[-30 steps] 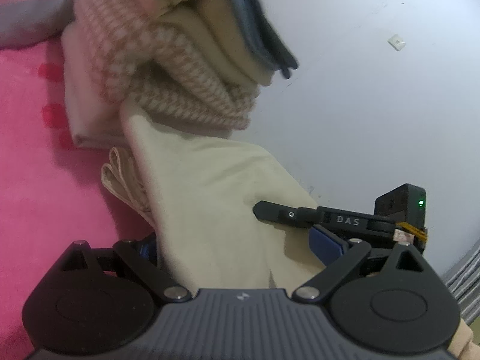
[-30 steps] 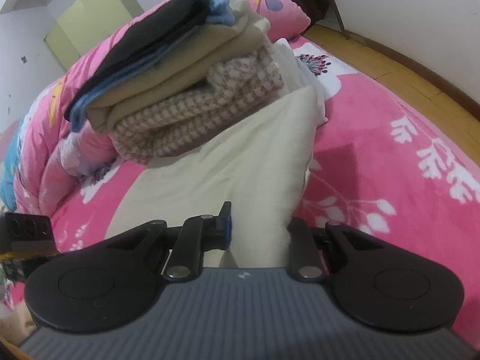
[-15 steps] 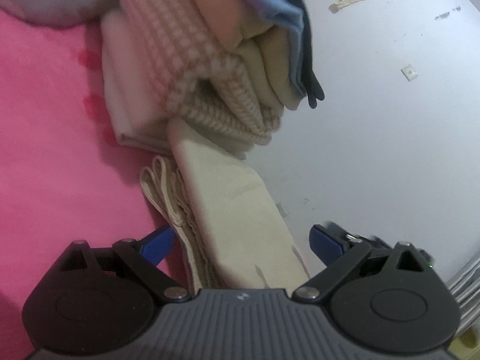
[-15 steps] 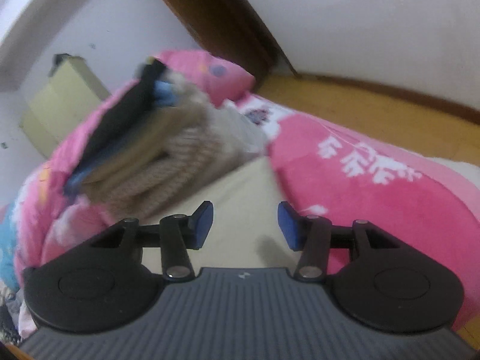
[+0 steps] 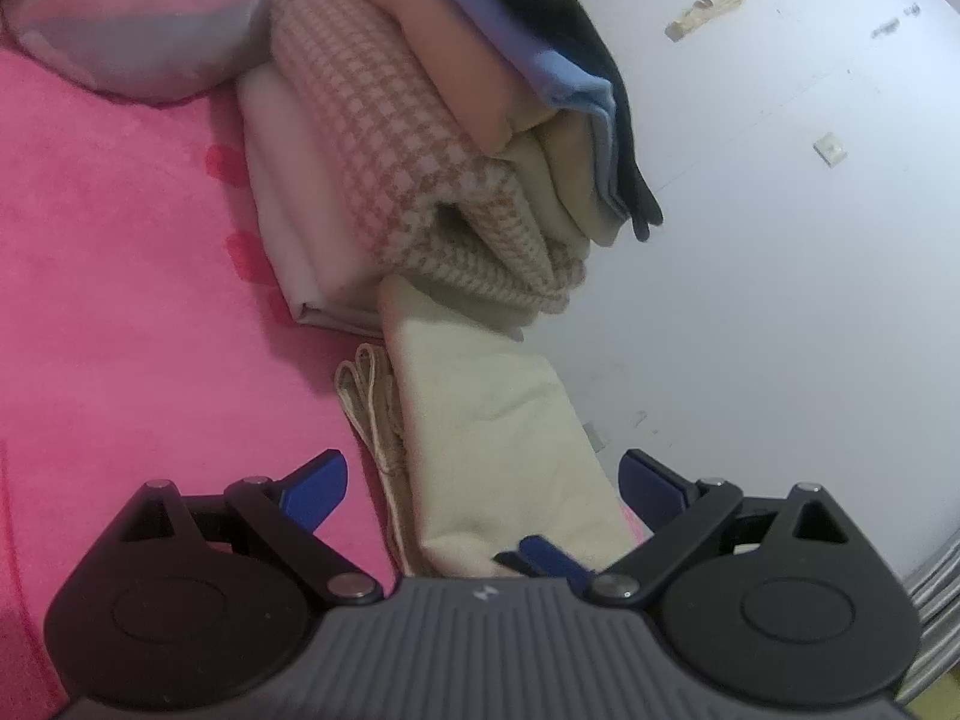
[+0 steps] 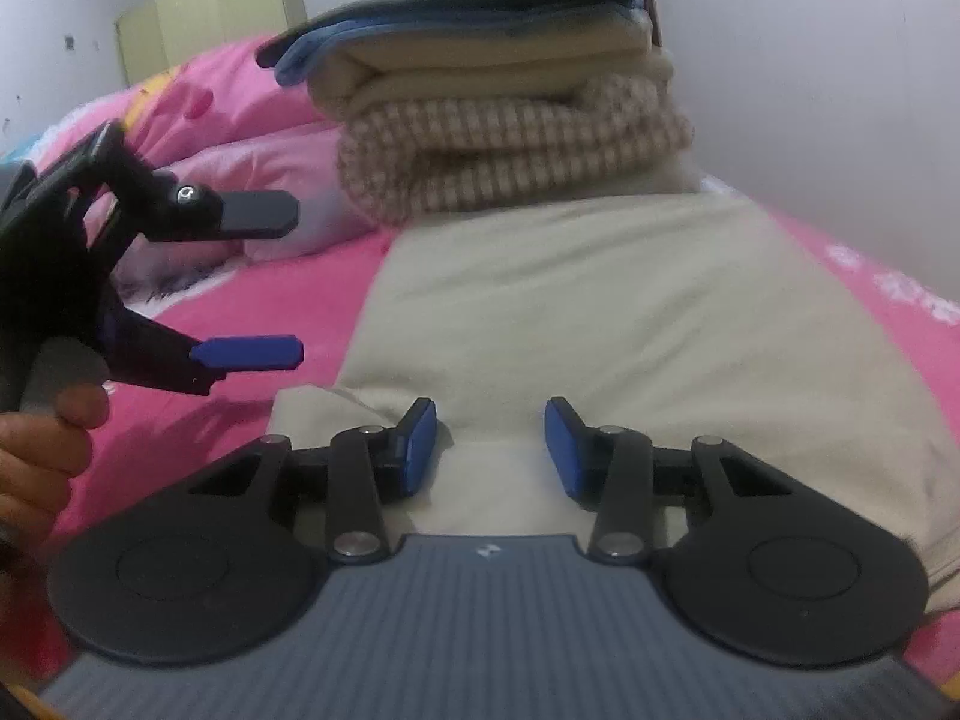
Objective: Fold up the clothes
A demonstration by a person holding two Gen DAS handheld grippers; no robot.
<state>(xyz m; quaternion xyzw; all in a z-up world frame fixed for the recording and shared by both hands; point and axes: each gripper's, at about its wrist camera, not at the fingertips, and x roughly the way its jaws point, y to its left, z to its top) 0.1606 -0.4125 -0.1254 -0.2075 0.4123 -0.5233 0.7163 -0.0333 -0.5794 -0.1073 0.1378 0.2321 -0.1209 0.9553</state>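
A folded cream garment (image 5: 498, 438) lies on the pink bed (image 5: 120, 300), its far end tucked under a stack of folded clothes (image 5: 456, 138). My left gripper (image 5: 480, 480) is open and empty, its jaws on either side of the garment's near end. In the right wrist view the same cream garment (image 6: 600, 312) spreads in front of the stack (image 6: 504, 120). My right gripper (image 6: 489, 444) is open and empty just above the garment's near edge. The left gripper (image 6: 258, 282) shows at the left of that view, open, held by a hand.
The stack holds a checked knit, beige, blue and black pieces. A pale pink pillow (image 5: 132, 24) lies beyond it. A white wall (image 5: 780, 240) runs along the bed. A light green cabinet (image 6: 210, 12) stands far back.
Both grippers have let go of the cream garment and opened. They have drawn back; the garment now lies flat against the stack.
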